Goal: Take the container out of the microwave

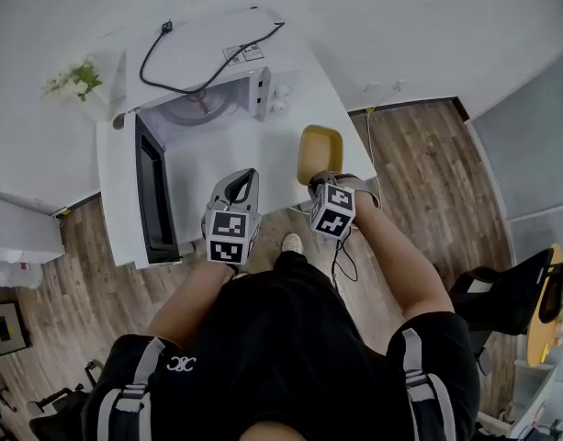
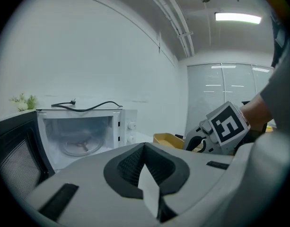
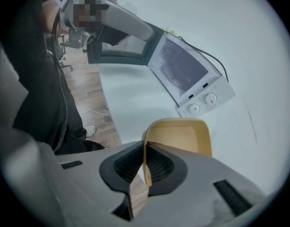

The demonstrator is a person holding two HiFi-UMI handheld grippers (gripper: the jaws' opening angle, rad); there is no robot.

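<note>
Container: a tan, shallow, rounded-rectangular container (image 3: 182, 135) sits outside the microwave, to the right of it, above the right part of the table. I cannot tell whether its base touches the table.
Right gripper: the right gripper (image 3: 145, 162) points steeply down, and its dark ribbed pads are clamped on the container's near rim, one inside the wall and one outside.
Left gripper: the left gripper (image 1: 247, 180) is in front of the microwave's open cavity, near the table's near edge. Its jaws are pressed together with nothing between them.
Microwave: a white boxy microwave (image 1: 228, 46) stands at the far side of the table, with two round knobs on its right panel.
Door: the dark-windowed door (image 1: 153, 191) is swung fully open to the left.
Turntable: a clear glass turntable (image 2: 81, 145) lies in the bare cavity.
Cord: a black power cord (image 1: 208, 73) lies looped on top of the microwave.
Table: a white table (image 1: 230, 150).
Flowers: a small bunch of pale flowers (image 1: 73, 80) is at the far left, beside the microwave.
</note>
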